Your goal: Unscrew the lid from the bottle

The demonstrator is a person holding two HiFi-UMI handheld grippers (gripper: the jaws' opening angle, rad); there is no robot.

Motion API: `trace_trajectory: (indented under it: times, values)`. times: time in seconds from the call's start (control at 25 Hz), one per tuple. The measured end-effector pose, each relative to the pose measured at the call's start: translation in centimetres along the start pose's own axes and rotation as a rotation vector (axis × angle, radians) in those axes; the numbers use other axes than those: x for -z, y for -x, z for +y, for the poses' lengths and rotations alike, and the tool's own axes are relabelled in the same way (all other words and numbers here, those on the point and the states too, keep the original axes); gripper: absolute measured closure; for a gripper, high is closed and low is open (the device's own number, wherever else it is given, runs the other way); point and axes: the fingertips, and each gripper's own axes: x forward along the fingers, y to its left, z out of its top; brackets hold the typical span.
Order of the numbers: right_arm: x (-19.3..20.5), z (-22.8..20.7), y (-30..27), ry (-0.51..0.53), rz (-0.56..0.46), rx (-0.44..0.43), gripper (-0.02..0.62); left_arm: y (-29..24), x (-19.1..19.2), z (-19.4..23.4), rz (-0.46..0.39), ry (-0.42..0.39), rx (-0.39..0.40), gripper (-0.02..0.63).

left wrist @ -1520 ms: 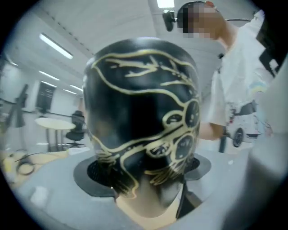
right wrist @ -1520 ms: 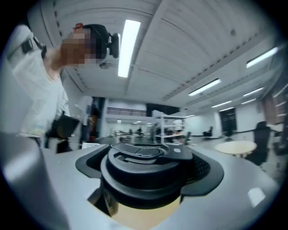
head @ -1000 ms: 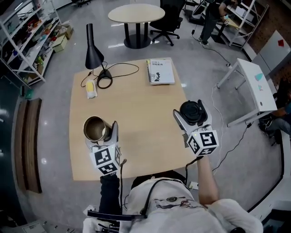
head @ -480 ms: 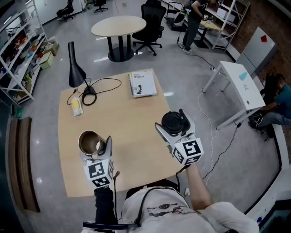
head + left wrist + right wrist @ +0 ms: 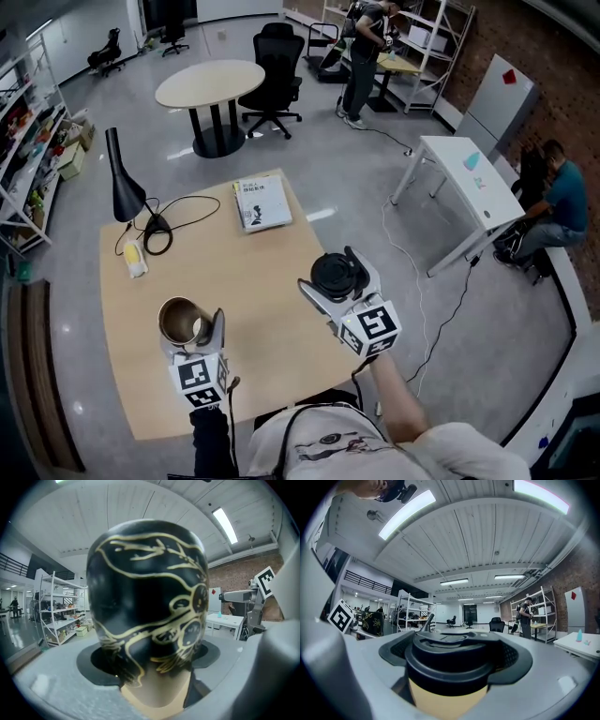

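Two pieces here, so the unscrewing looks done tbh; the bottle (image 5: 181,321), top open, is pinched by the left gripper (image 5: 194,336) over the table (image 5: 262,267); the lid (image 5: 339,275) is clamped by the right gripper (image 5: 330,281), well apart; next, both probably need to be set down gently.

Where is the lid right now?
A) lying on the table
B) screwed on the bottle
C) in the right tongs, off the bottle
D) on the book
C: the right tongs grip the black lid, apart from the open bottle held in the left tongs.
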Motion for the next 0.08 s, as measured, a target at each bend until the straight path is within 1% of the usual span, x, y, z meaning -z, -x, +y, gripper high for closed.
trace_trajectory:
  times: [0.08]
  values:
    - [-0.08, -0.42, -0.05, 0.005, 0.0, -0.002, 0.1, -0.53, -0.12, -0.47, -0.001, 0.0, 0.009, 0.192]
